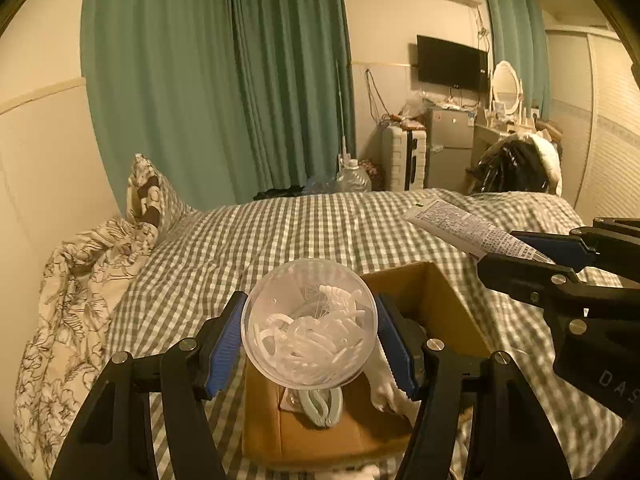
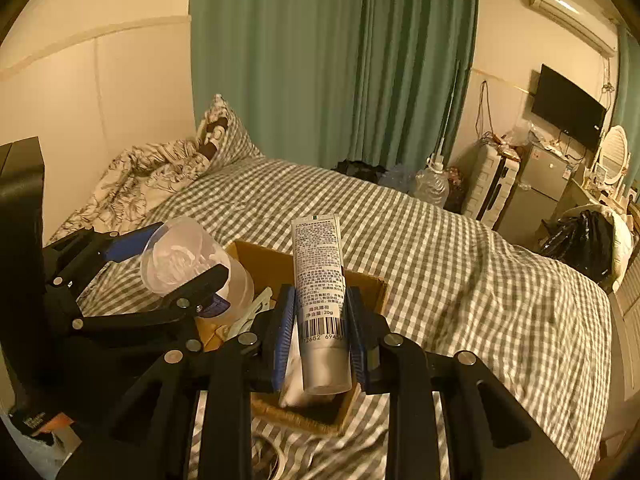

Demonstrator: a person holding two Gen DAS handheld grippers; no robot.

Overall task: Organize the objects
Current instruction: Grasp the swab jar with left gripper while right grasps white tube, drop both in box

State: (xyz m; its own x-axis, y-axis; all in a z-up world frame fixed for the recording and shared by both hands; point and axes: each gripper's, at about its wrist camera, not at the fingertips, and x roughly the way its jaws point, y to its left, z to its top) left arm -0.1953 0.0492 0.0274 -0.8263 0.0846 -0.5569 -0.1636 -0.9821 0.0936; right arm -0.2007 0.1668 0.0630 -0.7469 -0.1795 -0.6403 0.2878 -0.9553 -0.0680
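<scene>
The left gripper [image 1: 310, 340] is clamped on a clear plastic jar [image 1: 309, 322] of white picks, held above an open cardboard box [image 1: 432, 300] on the checked bedsheet [image 1: 280, 232]. Just beside it, the right gripper [image 2: 320, 336] is clamped on a white tube [image 2: 320, 300], also above the box

Left gripper [image 1: 310, 332] clamps a clear round jar [image 1: 309, 322] of white plastic pieces above an open cardboard box [image 1: 436, 300] on the checked bedspread [image 1: 280, 232]. Right gripper [image 1: 532, 254], at right, pinches a white tube [image 1: 460, 226].
</scene>
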